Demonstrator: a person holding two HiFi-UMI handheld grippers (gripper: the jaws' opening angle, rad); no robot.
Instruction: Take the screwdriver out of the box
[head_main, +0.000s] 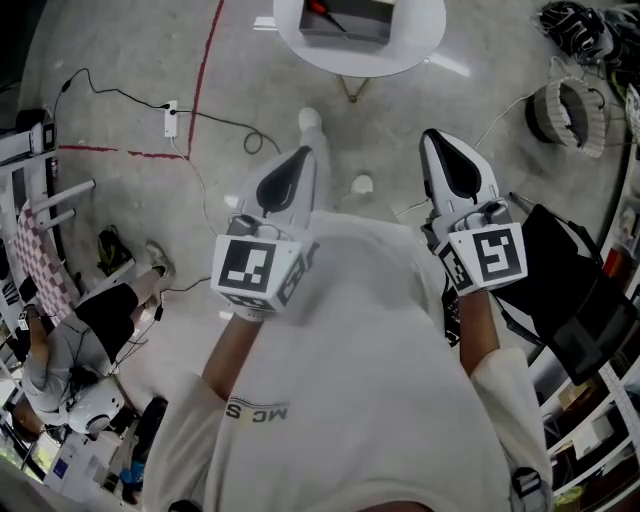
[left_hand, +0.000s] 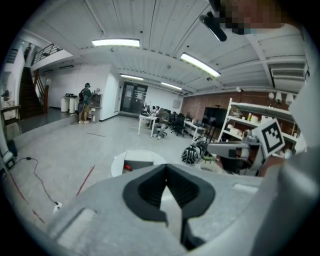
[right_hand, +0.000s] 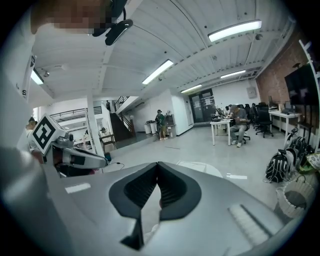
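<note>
I see both grippers held up in front of the white-shirted chest, side by side and well apart, noses pointing forward over the grey concrete floor (head_main: 120, 90). The left gripper (head_main: 300, 158) sits on a bare forearm that rises from the lower left, its black-and-white marker cube (head_main: 255, 270) facing up at me. In its own view its black jaw pads meet at the tip with nothing between them. The right gripper (head_main: 436, 140) is carried a little higher in the head view on the other forearm, its marker cube (head_main: 490, 255) tilted to the right. Its jaws are also together at the tip and hold nothing.

The red-handled screwdriver (head_main: 322, 11) lies inside the open grey rectangular box (head_main: 350, 32), its dark shaft slanting across the box floor. The box stands on the round white table (head_main: 420, 45) ahead of me, well beyond both gripper noses. From the left gripper view I can make out that table (left_hand: 119, 162) just past the jaw tip, with the box on it and a spot of red at its left end.
</note>
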